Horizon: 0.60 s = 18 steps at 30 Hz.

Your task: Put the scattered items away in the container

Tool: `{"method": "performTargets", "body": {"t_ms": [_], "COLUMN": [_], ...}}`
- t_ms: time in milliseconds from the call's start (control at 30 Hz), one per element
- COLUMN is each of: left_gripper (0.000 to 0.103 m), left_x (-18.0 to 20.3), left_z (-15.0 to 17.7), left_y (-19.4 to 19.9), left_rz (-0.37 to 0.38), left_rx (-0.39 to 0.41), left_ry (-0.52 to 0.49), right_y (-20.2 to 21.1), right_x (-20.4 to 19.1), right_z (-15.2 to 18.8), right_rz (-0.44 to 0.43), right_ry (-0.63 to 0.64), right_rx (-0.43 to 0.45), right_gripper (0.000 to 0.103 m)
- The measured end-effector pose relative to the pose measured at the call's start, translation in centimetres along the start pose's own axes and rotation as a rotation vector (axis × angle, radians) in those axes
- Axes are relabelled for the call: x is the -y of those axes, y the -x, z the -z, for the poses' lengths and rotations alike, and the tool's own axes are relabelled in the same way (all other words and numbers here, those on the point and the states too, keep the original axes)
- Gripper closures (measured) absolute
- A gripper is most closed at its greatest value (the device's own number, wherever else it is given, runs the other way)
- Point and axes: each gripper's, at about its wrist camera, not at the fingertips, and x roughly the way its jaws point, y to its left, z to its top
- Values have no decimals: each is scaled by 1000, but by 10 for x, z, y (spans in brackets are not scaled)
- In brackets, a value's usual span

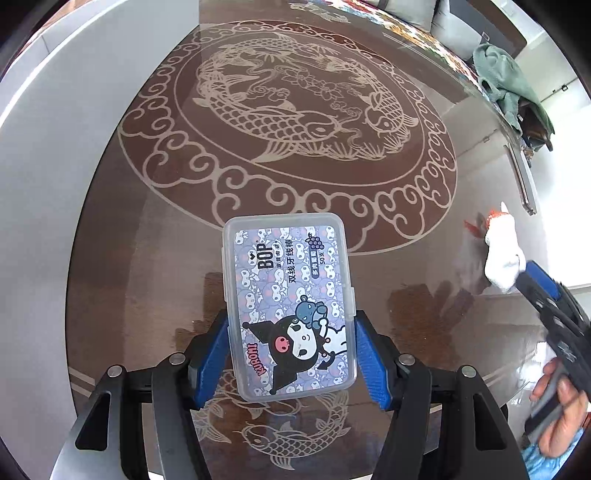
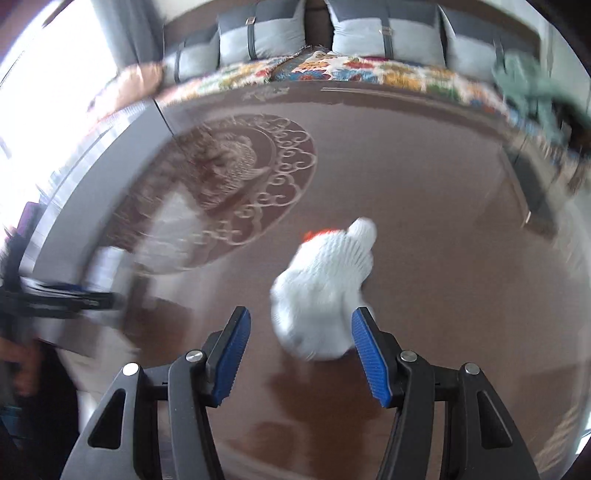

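My left gripper (image 1: 291,354) is shut on a clear plastic floss-pick box (image 1: 290,295) with a purple Kuromi label, held above the brown glass table (image 1: 332,110). A white knitted glove (image 2: 325,288) with a red-orange cuff lies on the table; it also shows in the left wrist view (image 1: 504,254). My right gripper (image 2: 301,354) is open, its blue pads either side of the glove's near end, the right pad close to it. The right gripper also shows at the right of the left wrist view (image 1: 546,295). No container is in view.
The table carries a large fish-and-cloud pattern (image 1: 288,122) and a grey border (image 1: 55,166). A sofa with grey cushions (image 2: 384,33) and a floral cover lies beyond. A green cloth (image 1: 506,81) hangs at the far right. The right wrist view is motion-blurred.
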Motion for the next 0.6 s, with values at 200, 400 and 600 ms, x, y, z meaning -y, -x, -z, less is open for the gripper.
{"method": "performTargets", "body": {"t_ms": [200,400,600], "left_gripper": [40,41,41], "left_x": [15,19,40], "left_z": [2,8,24], "left_y": [1,13,49], "left_rz": [-51,-20,-8], "left_rx": [7,54,148], "left_ry": [-24,-28,-95], "right_y": [-18,23,64], "right_x": [13,23,10], "right_z": [2,20,40], "right_rz": [-18,-82,-94], "right_ry": [-33,-101,-155], "right_rx": [-58,26,100], "right_gripper": [77,80,80]}}
